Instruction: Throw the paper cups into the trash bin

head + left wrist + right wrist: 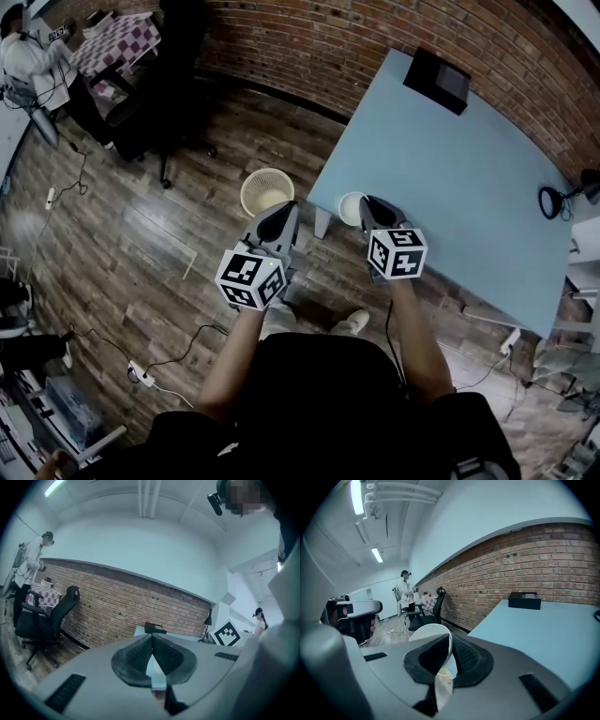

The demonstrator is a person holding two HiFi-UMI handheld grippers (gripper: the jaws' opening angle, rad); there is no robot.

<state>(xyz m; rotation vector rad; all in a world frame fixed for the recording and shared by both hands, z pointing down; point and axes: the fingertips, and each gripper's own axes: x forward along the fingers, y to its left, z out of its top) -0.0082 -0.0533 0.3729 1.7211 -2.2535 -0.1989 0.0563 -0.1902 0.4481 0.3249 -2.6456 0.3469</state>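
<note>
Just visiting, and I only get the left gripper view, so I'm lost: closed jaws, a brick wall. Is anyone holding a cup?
Observer: Yes, the right gripper pinches a paper cup by its wall.
Operator: Where's the bin?
Observer: The trash bin stands on the floor beside a corner of the table, just ahead of the left gripper.
Operator: Is the cup over it?
Observer: No, the head view shows it at that table corner, right of the bin.

Light blue table (450, 187) at right, black box (437, 80) on its upper edge, black lamp (553, 199) at far right; brick wall (328, 47) along top; black office chair (141, 112), checkered cloth (117, 42) and a person in white (28, 56) at upper left; wood floor (141, 244) with power strip (138, 373) at lower left.
</note>
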